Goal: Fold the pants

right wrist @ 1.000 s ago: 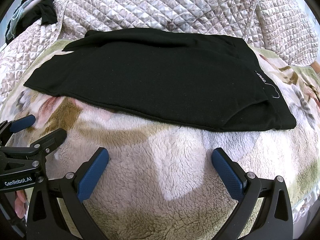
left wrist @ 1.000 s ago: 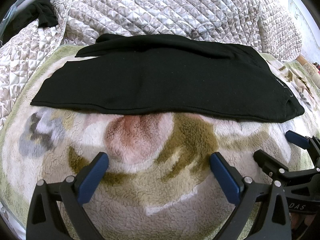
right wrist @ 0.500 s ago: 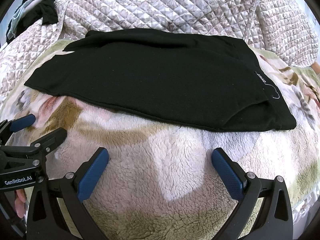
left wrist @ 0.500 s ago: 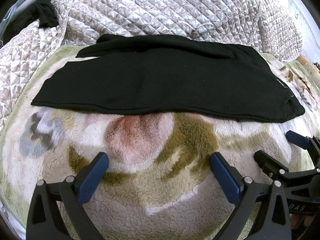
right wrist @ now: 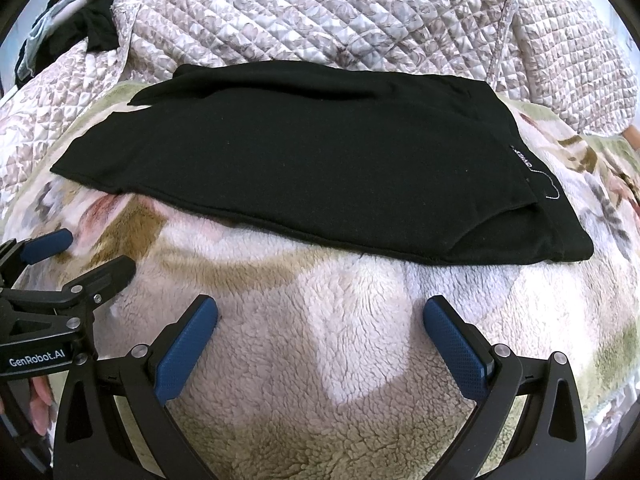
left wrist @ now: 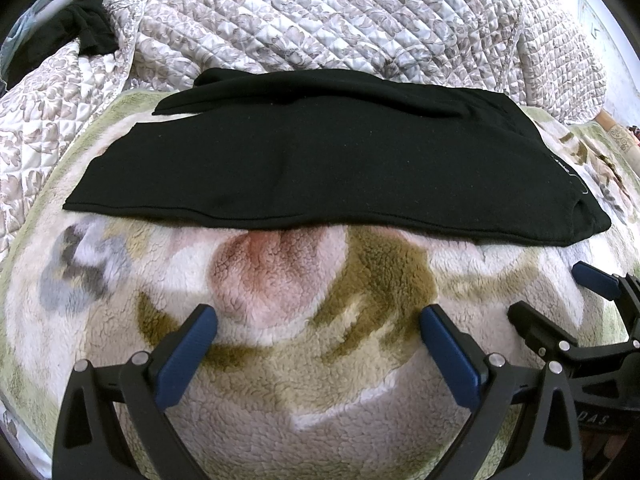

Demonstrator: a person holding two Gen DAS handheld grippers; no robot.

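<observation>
The black pants (left wrist: pixel 328 164) lie flat on a fluffy patterned blanket (left wrist: pixel 320 380), folded lengthwise with the legs stacked, waistband at the right, leg ends at the left. They also show in the right wrist view (right wrist: pixel 312 168), with a small label near the waistband. My left gripper (left wrist: pixel 318 320) is open and empty, hovering over the blanket short of the pants' near edge. My right gripper (right wrist: pixel 320 312) is open and empty beside it, to its right. Each gripper shows in the other's view: the right one (left wrist: pixel 560 292), the left one (right wrist: pixel 96 252).
A quilted floral bedspread (left wrist: pixel 340 16) is bunched up behind the pants. Dark clothing (left wrist: pixel 84 28) lies at the far left back. The blanket's edge drops off at the lower right (right wrist: pixel 616 396).
</observation>
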